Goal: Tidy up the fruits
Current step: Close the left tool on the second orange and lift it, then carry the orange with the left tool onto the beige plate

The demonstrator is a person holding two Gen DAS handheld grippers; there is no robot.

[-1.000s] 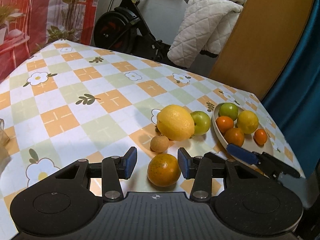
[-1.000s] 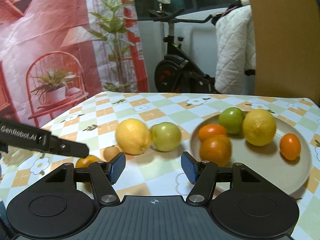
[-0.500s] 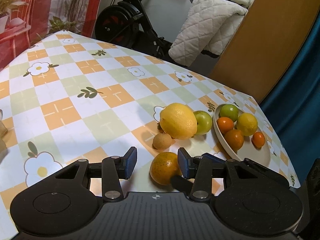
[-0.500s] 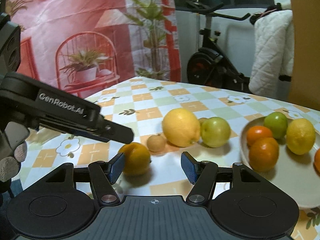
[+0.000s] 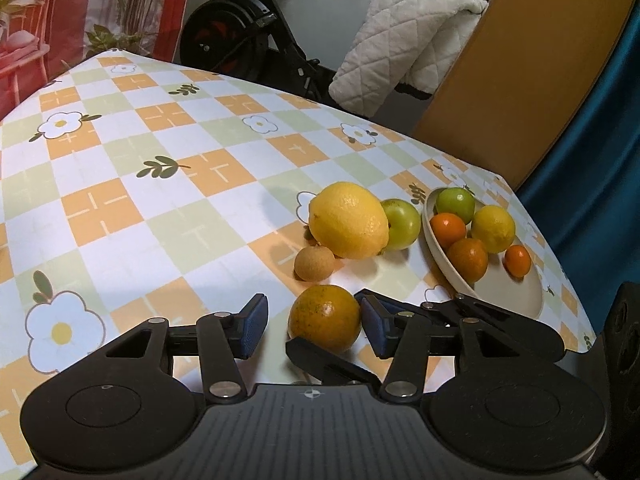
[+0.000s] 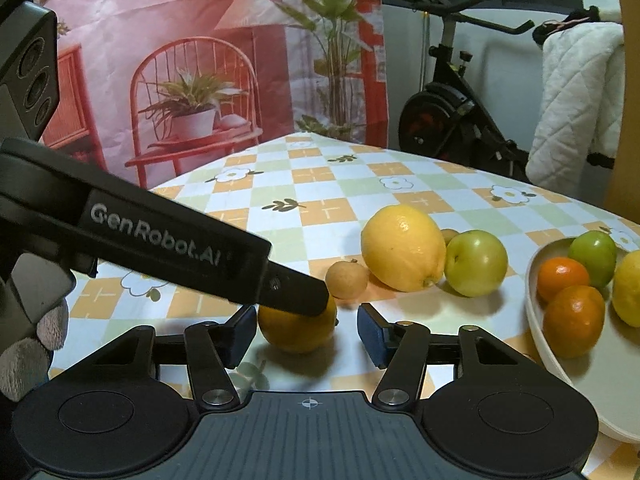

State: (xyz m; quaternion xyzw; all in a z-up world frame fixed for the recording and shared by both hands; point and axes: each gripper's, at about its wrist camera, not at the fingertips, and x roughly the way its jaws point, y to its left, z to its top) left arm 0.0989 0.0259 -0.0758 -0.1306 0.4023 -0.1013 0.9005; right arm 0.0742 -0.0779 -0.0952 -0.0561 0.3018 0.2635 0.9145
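Right now both grippers crowd around one orange (image 5: 325, 317), a round, dimpled fruit with dark freckles on its peel, sitting on the glossy checked tablecloth (image 5: 160, 184) with its printed daisies and leaves. The left gripper (image 5: 312, 326) has matte black arms and ribbed blue pads; its jaws have just been opening, and the orange sits between them, close to the right pad with a clear gap at the left one, so nothing is clamped. The right gripper (image 6: 306, 330) comes in from the other side, its jaws having just been narrowing; the orange lies between them too, near the left pad, with open space before the right pad. Whether either near pad actually touches the peel I cannot tell.

Just beyond the orange lies a small, tan, rough-skinned round fruit (image 5: 314, 263), right beside a big, pebbly lemon (image 5: 348, 220), which hides part of a smooth green apple (image 5: 401, 218). Further right stands a shallow cream plate (image 5: 516, 296) with a raised rim, holding a green fruit, a yellow one and three oranges of differing size. Behind the table hangs a quilted white blanket (image 5: 404, 40) over an exercise bike (image 5: 240, 28).
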